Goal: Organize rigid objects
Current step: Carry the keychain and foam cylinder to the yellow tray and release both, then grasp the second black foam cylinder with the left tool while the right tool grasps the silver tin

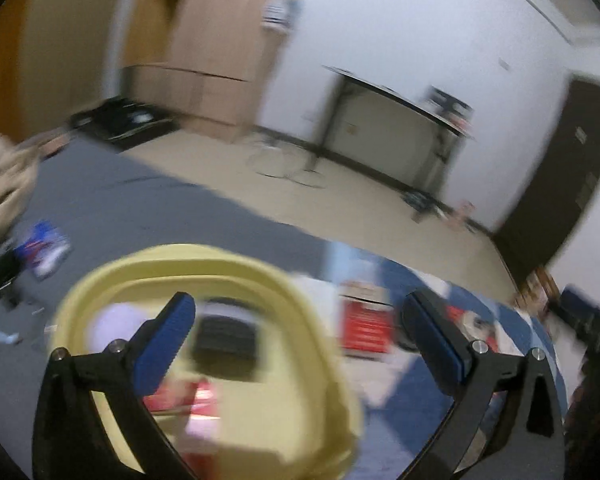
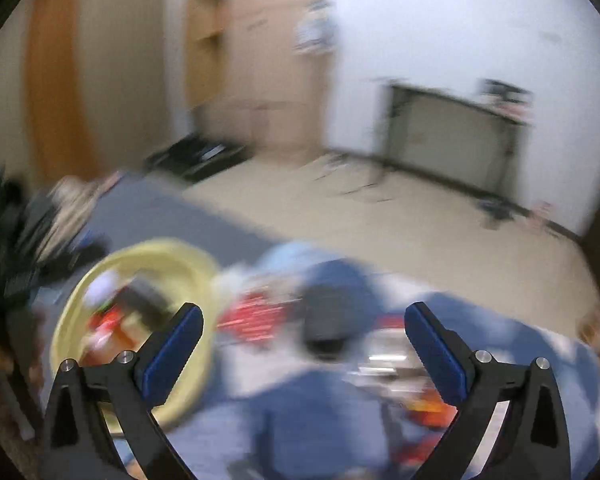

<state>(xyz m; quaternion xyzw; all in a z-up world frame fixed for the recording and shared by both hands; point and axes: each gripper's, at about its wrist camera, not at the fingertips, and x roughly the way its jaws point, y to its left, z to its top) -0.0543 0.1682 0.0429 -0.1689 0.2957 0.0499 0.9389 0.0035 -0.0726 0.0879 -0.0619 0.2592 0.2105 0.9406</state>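
Both views are blurred by motion. A pale yellow basin (image 1: 308, 320) sits on a blue-and-white cloth (image 1: 412, 392) and holds a black object (image 1: 226, 340), a white one and red ones. My left gripper (image 1: 300, 332) hovers over the basin's right side, jaws wide, nothing between them. In the right wrist view the yellow basin (image 2: 180, 264) lies at the left. A red item (image 2: 256, 316), a dark rounded object (image 2: 332, 320) and orange pieces (image 2: 428, 408) lie on the cloth (image 2: 312, 420). My right gripper (image 2: 304, 340) stands open above them, holding nothing.
Grey carpet (image 1: 120, 208) and beige floor (image 1: 360, 200) lie beyond the cloth. A blue-red packet (image 1: 42, 250) lies on the carpet at left. Wooden cabinets (image 1: 220, 60), a dark-legged table (image 1: 400, 120) against the white wall and a dark door (image 1: 560, 180) stand further back.
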